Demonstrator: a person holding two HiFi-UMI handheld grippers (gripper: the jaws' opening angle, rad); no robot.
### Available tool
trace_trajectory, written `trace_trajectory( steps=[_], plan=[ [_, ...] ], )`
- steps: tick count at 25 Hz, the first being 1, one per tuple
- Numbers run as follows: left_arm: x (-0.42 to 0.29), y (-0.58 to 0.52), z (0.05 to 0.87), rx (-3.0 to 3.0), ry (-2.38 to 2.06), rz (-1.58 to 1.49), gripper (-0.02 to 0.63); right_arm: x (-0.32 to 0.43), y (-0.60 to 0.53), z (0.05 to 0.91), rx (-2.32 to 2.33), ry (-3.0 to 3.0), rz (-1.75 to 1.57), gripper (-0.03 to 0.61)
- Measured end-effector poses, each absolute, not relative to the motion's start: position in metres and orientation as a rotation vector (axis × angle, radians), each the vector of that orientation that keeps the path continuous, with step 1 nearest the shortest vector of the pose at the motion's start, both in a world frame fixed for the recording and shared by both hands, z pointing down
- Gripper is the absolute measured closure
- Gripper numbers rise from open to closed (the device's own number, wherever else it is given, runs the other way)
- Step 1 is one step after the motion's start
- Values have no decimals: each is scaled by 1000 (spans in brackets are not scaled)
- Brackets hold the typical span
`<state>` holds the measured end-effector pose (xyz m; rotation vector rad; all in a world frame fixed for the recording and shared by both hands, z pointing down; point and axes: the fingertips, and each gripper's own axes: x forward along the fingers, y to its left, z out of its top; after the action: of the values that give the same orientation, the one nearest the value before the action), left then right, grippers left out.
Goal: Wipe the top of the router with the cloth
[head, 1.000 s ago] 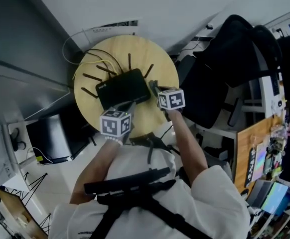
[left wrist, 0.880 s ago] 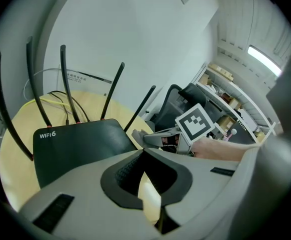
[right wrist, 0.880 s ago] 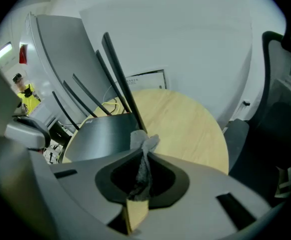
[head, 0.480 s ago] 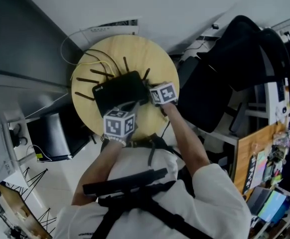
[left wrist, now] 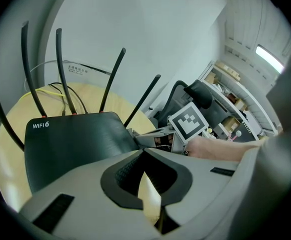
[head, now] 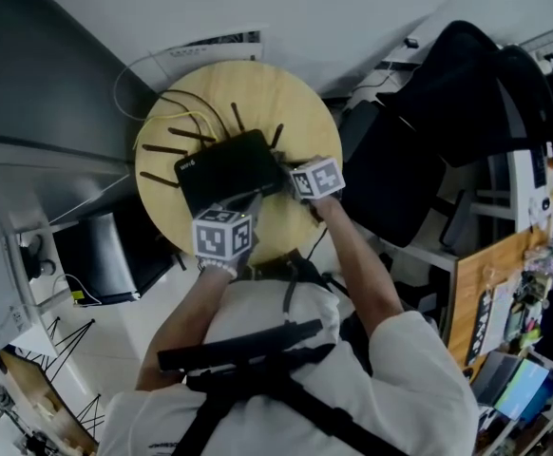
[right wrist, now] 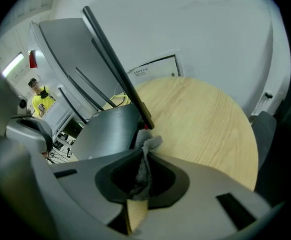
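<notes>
A black router with several thin antennas lies on the round wooden table. My right gripper is at its right edge, shut on a small grey cloth. The cloth pokes out of the jaws against the router, beside the foot of an antenna. My left gripper hovers at the router's near edge, jaws together with nothing between them. In the left gripper view the router fills the left, beyond the left gripper, and the right gripper's marker cube shows at its far corner.
Yellow and white cables trail off the back of the table toward a wall plate. A black office chair stands close on the right, a dark cabinet on the left, and a cluttered desk at the far right.
The right gripper with the cloth has moved left, from off the router's right side up to its right edge. The left gripper has stayed at the near edge.
</notes>
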<state>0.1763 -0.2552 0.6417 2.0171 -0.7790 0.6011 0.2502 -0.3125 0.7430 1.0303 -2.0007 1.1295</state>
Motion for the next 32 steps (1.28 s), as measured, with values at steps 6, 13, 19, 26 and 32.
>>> trace_trajectory(
  steps=[6,13,19,26,32],
  plan=[
    [172,-245,642,2031,-748,620,617,254,-291,742,1080,-1990,1165,539],
    [160,-227,639,2049,-709,647,617,256,-259,737,1186,-1961,1217,538],
    [143,-209,635,2050,-686,664,617,246,-238,731,1274,-1939,1261,539],
    [111,-198,636,2040,-710,682,617,217,-224,731,1295,-1947,1283,538],
    [82,-181,640,2015,-735,687,617,173,-215,728,1253,-1989,1295,538]
  ],
)
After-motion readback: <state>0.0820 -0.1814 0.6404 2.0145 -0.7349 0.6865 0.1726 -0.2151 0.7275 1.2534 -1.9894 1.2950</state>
